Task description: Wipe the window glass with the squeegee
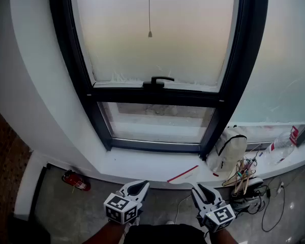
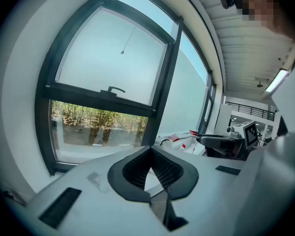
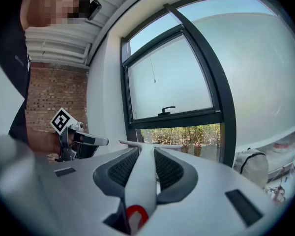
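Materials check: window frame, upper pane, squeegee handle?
Window frame: dark, smooth, satin finish; probably painted metal, though the look leaves it open.
Upper pane: glass, frosted or filmed; milky, with nothing visible through it.
Squeegee handle: white, smooth, slight sheen; likely moulded plastic.

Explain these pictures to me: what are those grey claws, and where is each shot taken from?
There is no robot: a person holds a two-jaw gripper in each hand. One camera on the person's head looks down; one more rides on each gripper, looking along its jaws. The left gripper is shut and empty. The right gripper is clamped on a white squeegee. Ahead is the window, frosted above, clear below. On its sill lie a white bag and a plastic bottle.
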Demonstrator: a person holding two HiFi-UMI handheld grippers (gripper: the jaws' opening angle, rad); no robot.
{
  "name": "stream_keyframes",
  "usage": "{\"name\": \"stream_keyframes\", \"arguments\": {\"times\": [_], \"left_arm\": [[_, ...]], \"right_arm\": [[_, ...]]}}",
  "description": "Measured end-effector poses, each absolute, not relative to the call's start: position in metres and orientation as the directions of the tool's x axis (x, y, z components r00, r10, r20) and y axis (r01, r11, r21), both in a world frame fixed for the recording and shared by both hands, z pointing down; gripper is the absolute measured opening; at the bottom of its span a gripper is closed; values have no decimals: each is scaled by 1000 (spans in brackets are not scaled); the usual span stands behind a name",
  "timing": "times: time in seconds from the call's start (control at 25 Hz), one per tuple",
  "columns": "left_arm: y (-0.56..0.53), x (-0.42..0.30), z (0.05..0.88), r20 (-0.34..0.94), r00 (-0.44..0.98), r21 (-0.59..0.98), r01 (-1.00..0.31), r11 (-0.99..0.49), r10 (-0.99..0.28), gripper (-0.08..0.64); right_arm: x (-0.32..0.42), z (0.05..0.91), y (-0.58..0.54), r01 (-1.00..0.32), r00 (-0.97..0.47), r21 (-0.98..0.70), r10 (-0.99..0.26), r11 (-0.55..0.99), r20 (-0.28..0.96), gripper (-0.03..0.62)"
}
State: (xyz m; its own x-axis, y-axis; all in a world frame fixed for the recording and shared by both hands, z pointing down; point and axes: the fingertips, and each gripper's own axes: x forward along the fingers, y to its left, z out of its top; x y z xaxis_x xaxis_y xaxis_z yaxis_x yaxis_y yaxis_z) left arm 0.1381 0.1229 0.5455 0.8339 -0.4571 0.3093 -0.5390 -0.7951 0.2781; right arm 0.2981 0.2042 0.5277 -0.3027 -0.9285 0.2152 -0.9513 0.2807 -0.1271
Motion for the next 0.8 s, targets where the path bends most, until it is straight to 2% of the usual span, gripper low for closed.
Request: {"name": "stream_keyframes", "arguments": {"times": [0.16, 0.32, 0.52, 0.8], "left_arm": [[121, 149, 541, 280, 844, 276, -527, -804, -457, 0], [124, 153, 544, 311, 834, 235, -532, -813, -456, 0], [126, 157, 545, 318, 830, 195, -531, -825, -459, 0], [126, 161, 549, 325, 826, 236, -542, -807, -460, 0]], "right_arm": [[302, 530, 200, -950, -311, -103, -926, 295, 212, 94], [305, 532, 199, -947, -320, -108, -923, 303, 212, 94], [305, 518, 198, -938, -339, -118, -933, 326, 117, 94], [300, 527, 199, -930, -364, -117, -913, 348, 185, 94]]}}
